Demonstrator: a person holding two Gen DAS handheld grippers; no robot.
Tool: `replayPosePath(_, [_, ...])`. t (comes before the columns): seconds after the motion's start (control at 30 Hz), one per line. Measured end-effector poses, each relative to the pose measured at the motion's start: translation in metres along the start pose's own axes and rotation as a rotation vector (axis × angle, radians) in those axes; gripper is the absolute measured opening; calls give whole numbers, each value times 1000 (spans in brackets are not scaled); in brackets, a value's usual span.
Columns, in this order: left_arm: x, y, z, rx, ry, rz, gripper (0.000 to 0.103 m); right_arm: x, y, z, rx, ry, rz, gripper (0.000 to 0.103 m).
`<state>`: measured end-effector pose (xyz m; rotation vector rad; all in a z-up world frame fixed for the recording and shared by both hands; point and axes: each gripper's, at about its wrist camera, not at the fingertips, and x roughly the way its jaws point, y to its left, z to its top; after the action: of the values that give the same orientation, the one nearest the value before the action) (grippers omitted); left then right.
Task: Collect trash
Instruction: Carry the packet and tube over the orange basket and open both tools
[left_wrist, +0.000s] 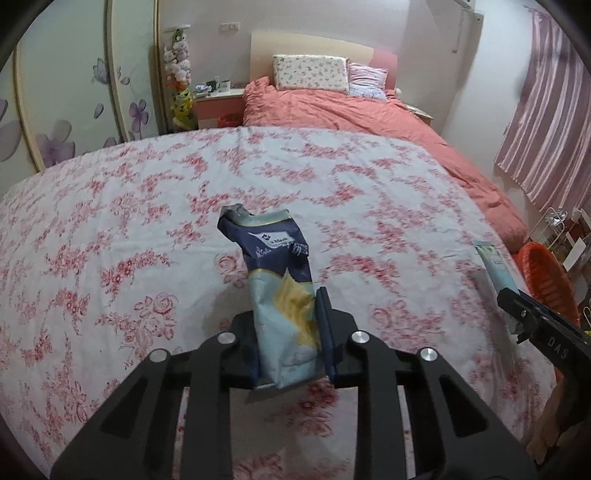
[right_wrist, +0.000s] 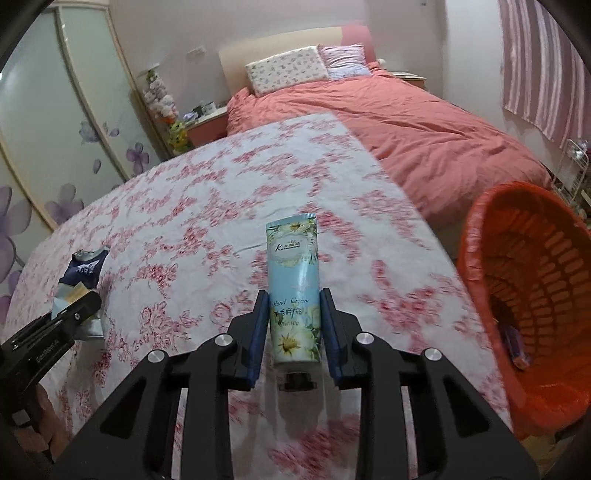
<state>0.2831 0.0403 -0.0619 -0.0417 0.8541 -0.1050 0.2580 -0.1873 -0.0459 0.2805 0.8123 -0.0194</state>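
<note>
right gripper (right_wrist: 293, 314) clamps the pale blue hand-cream tube (right_wrist: 294, 280), nearer the orange mesh bin (right_wrist: 480, 258) at right; left gripper (left_wrist: 288, 332) grips the crumpled navy snack bag (left_wrist: 275, 269).

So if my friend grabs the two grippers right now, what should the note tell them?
Left gripper: shut on the snack bag, lifted off the flowery bedspread.
Right gripper: shut on the hand cream tube, cap toward the camera.
Orange basket: on the right beside the bed, something small already inside.
Done: both pieces picked up.
Left: carry both to the basket and drop them in.
</note>
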Motion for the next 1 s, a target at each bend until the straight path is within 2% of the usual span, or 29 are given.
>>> replayPosePath(0.17, [-18,-19,7,31,-33,-33,25,-20,-17,3,47,-47,-6,28])
replayPosePath(0.3, [-33,-51,17,81,-68,-88,25,-39,-35,8,87,-96,-23,28])
replayPosePath(0.67, [-48,-177,41,259,-106,-362,25,-81,-103,14,212,-236,-152,28])
replayPosePath(1.0, [-34,-275,35,436,-76,-567,25,-95,-153,8,310,-280,-256,28])
